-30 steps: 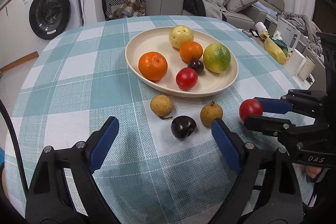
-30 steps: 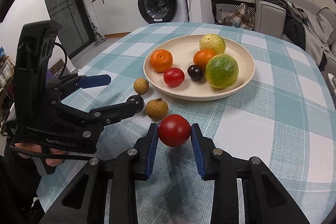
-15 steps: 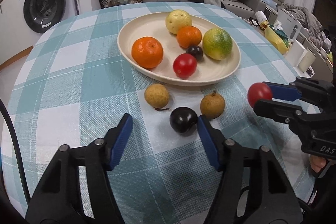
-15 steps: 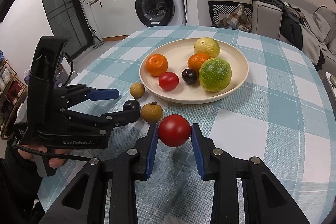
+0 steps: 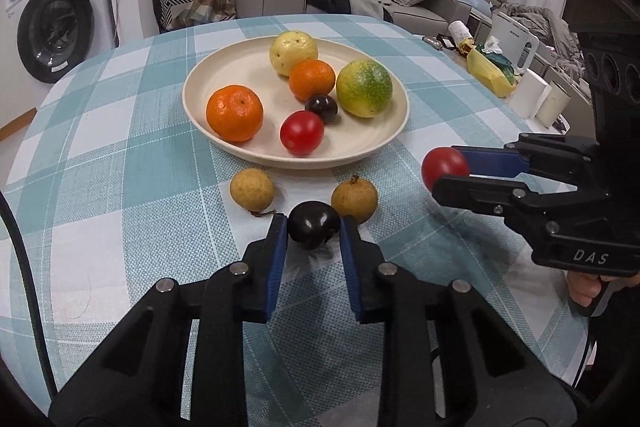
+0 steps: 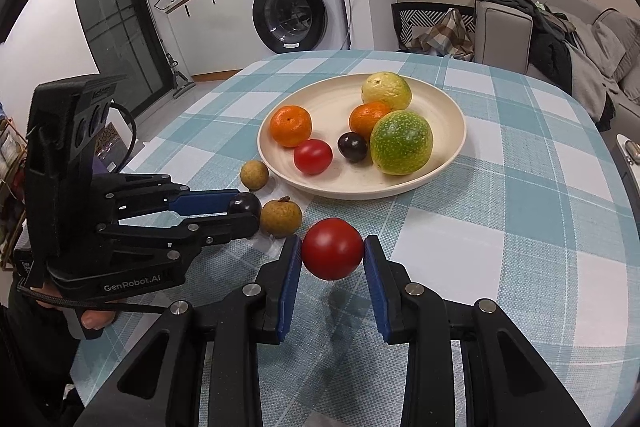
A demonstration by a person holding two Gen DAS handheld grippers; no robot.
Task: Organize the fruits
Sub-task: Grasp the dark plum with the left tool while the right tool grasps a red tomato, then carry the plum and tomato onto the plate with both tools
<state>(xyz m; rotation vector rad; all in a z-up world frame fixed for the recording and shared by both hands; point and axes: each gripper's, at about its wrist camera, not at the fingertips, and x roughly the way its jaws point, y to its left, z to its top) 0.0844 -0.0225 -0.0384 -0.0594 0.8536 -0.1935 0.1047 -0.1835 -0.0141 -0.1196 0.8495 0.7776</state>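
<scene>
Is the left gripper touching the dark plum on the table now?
Touching. In the left wrist view, the left gripper has both blue pads pressed against the sides of the dark plum, with no gap visible on either side.

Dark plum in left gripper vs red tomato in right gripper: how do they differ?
The dark plum is near-black and smaller; the red tomato is bright red and larger. The plum sits low at the tablecloth; the tomato's shadow suggests it is lifted. Both are round, glossy, clamped between blue pads.
</scene>
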